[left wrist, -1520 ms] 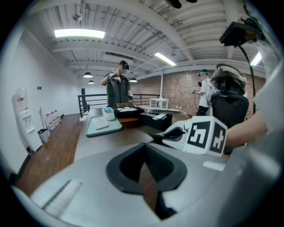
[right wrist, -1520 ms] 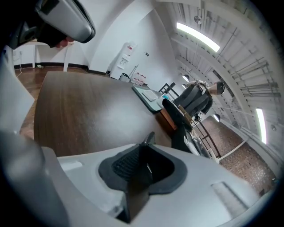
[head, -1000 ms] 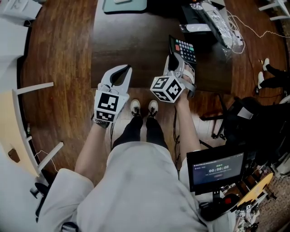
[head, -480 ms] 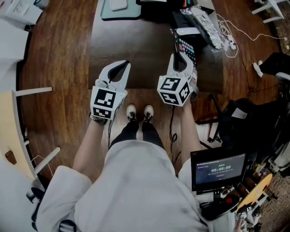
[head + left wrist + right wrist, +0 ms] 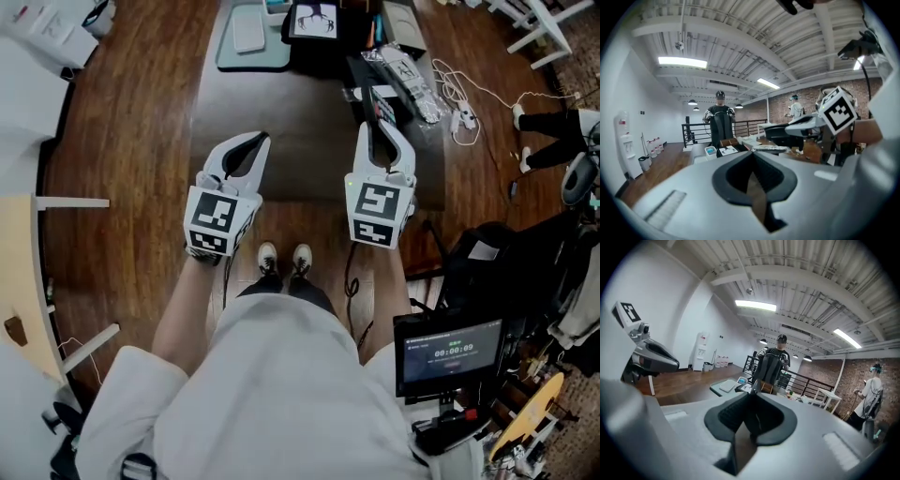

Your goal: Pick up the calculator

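Above the right part of a dark, smooth-topped wooden table (image 5: 300,122), clamped in the right gripper (image 5: 375,126): the calculator (image 5: 382,107), a thin, flat black slab with rows of small coloured keys, poking out past the fingertips toward the far side. In the right gripper view, seen edge-on as a narrow dark blade inside the black, textured hollow of the right gripper (image 5: 751,395). Jaws drawn in part-way and pressed against its two broad faces.

To the left, over the table's near edge, the left gripper (image 5: 264,141): smooth white moulded shell, two curved jaws meeting at the tips around a teardrop-shaped opening lined in matte black. Closed tip to tip, with nothing inside. At the near end of the right gripper, a marker cube (image 5: 378,212), boxy, with crisp black-and-white squares; on the left one, another marker cube (image 5: 217,216).

At the table's far end, a pale grey-green rectangular tray (image 5: 230,58) with rounded corners. Right of it, a crinkly, shiny packet (image 5: 405,67). Further right, a thin white cable (image 5: 469,89) in loose loops. All around, a warm brown plank floor (image 5: 131,131) with visible grain. Near right, a small black screen (image 5: 450,352) with pale digits.
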Demonstrator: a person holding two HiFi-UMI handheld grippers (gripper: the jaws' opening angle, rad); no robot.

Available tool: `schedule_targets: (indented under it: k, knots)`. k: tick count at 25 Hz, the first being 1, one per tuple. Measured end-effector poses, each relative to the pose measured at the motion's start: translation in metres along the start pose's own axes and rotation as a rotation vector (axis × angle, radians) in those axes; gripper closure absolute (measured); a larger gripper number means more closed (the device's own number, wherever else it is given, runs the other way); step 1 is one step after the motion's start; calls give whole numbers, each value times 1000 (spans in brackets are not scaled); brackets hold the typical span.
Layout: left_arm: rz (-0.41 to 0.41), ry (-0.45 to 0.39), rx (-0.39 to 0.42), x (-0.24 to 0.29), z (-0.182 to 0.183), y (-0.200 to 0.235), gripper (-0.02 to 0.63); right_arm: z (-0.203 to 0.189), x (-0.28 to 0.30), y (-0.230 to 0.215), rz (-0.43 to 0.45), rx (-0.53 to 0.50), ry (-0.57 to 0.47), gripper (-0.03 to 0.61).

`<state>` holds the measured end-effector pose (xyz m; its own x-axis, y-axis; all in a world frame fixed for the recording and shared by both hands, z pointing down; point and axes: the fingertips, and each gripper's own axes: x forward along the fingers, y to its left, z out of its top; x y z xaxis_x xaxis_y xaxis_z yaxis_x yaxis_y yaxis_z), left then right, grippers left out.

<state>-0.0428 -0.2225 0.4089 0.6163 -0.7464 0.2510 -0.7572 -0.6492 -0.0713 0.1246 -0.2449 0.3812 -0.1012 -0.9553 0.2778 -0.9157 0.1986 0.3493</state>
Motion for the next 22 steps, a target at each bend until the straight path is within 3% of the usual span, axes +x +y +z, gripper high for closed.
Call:
schedule_targets:
  k: [13,22]
  knots:
    - [6,-149,-39,-14,72,3,607,51,-43,-30,48,194,-145,525]
    - [19,-215,-8,-20,103,5,607,62,-51,-39,46,232,-194,525]
